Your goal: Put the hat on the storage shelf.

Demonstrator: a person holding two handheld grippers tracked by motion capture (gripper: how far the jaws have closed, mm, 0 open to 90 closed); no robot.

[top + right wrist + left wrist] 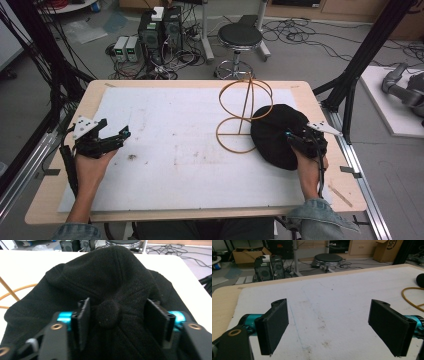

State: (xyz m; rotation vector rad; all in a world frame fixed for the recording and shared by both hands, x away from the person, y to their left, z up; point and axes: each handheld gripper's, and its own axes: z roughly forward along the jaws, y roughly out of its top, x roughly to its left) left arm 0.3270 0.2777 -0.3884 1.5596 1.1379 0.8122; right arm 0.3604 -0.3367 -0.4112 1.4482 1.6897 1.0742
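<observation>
A black knitted hat point(272, 132) lies on the right part of the white mat, its edge against a yellow wire hat stand point(245, 107). My right gripper point(291, 136) rests on the hat's near right side. In the right gripper view its jaws point(116, 315) press on a bunch of the hat's fabric point(107, 277) around the top button. My left gripper point(122, 132) hovers low over the mat's left side, open, with only bare mat between its jaws point(329, 325). The stand's base ring point(412, 293) lies off to that gripper's right.
The white mat point(175, 150) covers most of the wooden table point(55, 200). Behind the table stand a black stool point(240, 37), computer boxes point(160, 30) and loose cables on the floor. Black frame posts point(350, 75) rise at the right.
</observation>
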